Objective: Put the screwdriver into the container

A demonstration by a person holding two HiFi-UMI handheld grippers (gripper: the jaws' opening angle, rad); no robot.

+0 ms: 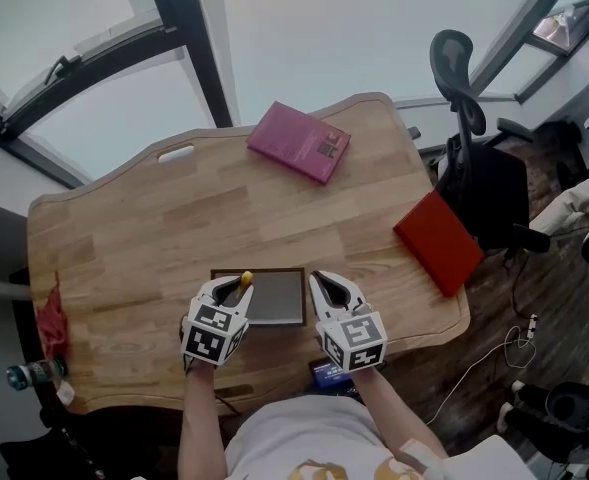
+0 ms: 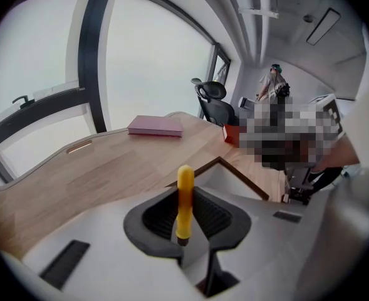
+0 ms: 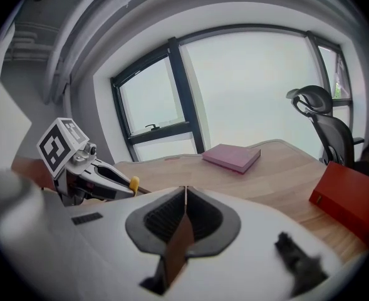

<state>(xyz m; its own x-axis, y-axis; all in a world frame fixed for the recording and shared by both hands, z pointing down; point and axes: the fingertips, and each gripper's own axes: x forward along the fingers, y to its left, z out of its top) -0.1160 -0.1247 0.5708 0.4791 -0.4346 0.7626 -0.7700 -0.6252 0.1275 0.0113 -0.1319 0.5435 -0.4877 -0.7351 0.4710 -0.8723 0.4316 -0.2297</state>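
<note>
A yellow-handled screwdriver (image 2: pixel 185 199) stands upright between the pads of my left gripper (image 2: pixel 185 224), which is shut on it. In the head view the left gripper (image 1: pixel 234 288) hovers at the left end of the container (image 1: pixel 279 300), a shallow dark-framed tray with a grey floor near the desk's front edge, and the yellow handle (image 1: pixel 246 279) pokes out at the tips. The tray's corner (image 2: pixel 233 170) lies just beyond the jaws. My right gripper (image 1: pixel 324 286) sits at the tray's right end; its pads (image 3: pixel 185 196) meet with nothing between them. It also sees the left gripper (image 3: pixel 99 175).
A pink book (image 1: pixel 299 141) lies at the desk's far side and a red book (image 1: pixel 437 241) at its right edge. An office chair (image 1: pixel 474 148) stands beyond the right edge. A red cloth (image 1: pixel 52 318) and a bottle (image 1: pixel 34 373) sit at the left.
</note>
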